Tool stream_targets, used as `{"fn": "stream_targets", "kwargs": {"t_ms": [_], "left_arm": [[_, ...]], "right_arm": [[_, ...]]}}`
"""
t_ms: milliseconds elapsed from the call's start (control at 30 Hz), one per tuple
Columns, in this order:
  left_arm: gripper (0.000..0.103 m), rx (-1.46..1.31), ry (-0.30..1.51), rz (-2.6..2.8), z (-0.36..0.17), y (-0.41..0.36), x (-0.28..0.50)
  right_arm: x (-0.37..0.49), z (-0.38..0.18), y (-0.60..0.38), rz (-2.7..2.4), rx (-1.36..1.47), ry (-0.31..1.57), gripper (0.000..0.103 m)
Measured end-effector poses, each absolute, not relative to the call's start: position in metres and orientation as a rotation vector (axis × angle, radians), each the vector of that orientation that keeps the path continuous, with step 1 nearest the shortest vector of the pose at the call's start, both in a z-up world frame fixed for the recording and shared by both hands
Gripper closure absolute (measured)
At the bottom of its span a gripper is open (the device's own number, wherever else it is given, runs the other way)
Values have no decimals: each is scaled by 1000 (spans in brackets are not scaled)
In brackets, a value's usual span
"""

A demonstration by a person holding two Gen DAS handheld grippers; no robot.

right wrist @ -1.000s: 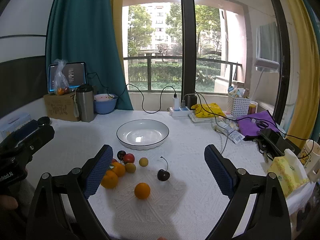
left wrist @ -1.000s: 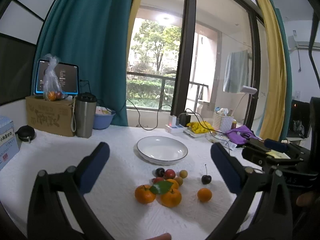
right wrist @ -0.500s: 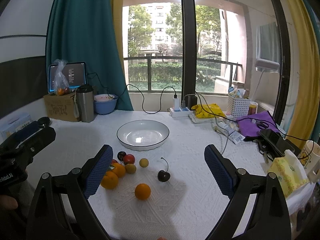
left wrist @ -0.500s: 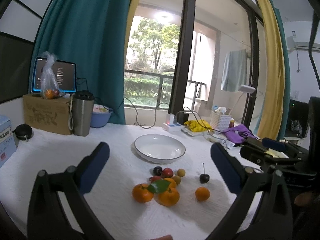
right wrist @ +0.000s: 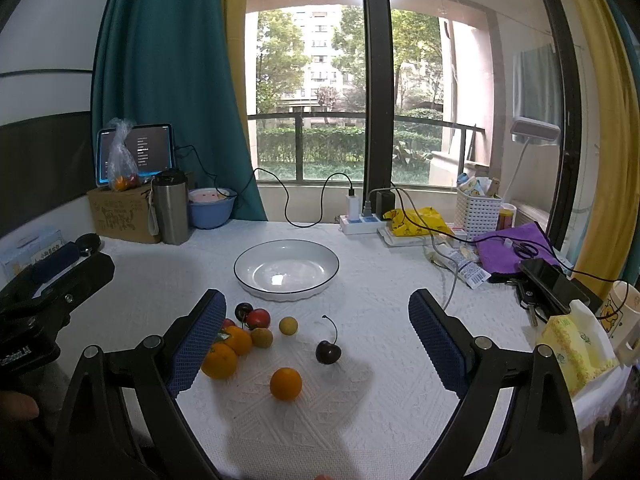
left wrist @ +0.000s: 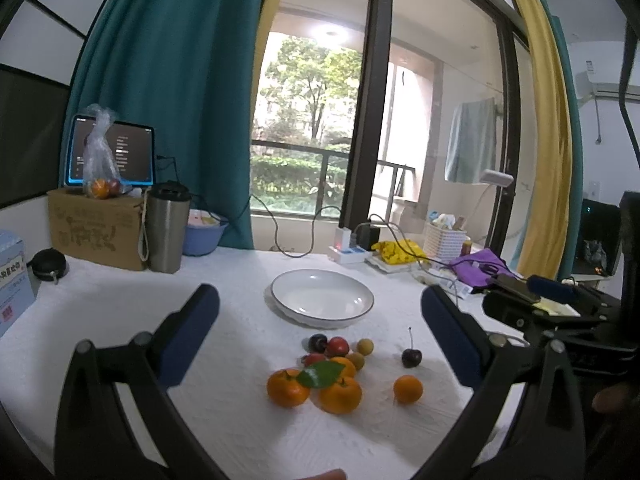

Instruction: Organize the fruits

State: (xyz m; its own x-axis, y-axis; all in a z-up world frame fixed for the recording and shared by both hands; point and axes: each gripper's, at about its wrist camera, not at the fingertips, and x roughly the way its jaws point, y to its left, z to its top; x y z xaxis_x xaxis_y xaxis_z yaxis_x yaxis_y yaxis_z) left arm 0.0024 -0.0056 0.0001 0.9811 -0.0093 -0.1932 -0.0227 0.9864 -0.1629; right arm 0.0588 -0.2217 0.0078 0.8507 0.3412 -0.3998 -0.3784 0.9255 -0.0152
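Observation:
A white plate [left wrist: 362, 300] [right wrist: 332, 264] with a dark rim stands empty mid-table. In front of it lies a cluster of fruit: tangerines [left wrist: 287, 388] [right wrist: 219, 360], one with a green leaf [left wrist: 320, 374], a red plum [left wrist: 338, 346] [right wrist: 258, 318], dark cherries and small yellow fruits [left wrist: 365, 347] [right wrist: 288, 325]. A stemmed cherry [left wrist: 411, 357] [right wrist: 328, 352] and a lone tangerine [left wrist: 407, 389] [right wrist: 285, 383] lie to the right. My left gripper [left wrist: 320, 328] is open and empty above the cluster. My right gripper [right wrist: 318, 332] is open and empty above the lone fruits.
At the back left stand a cardboard box [left wrist: 96, 232], a steel tumbler [left wrist: 166, 228] and a blue bowl [left wrist: 202, 234]. A power strip [right wrist: 360, 222], a white basket [right wrist: 478, 212], a purple cloth [right wrist: 512, 248], a phone [right wrist: 552, 282] and a tissue pack [right wrist: 576, 344] crowd the right side.
The left wrist view has shifted slightly; the fruit sits a little lower and left in it. The right gripper has barely moved. Both stay open.

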Motion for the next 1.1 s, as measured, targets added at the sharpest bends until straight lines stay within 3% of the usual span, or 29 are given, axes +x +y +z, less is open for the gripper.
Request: {"fn": "stream_targets", "kwargs": {"t_ms": [1100], "left_arm": [[1,-165,202,-2,-5,-12,2]], "right_arm": [[61,5,-222,376,-86,414,8]]}}
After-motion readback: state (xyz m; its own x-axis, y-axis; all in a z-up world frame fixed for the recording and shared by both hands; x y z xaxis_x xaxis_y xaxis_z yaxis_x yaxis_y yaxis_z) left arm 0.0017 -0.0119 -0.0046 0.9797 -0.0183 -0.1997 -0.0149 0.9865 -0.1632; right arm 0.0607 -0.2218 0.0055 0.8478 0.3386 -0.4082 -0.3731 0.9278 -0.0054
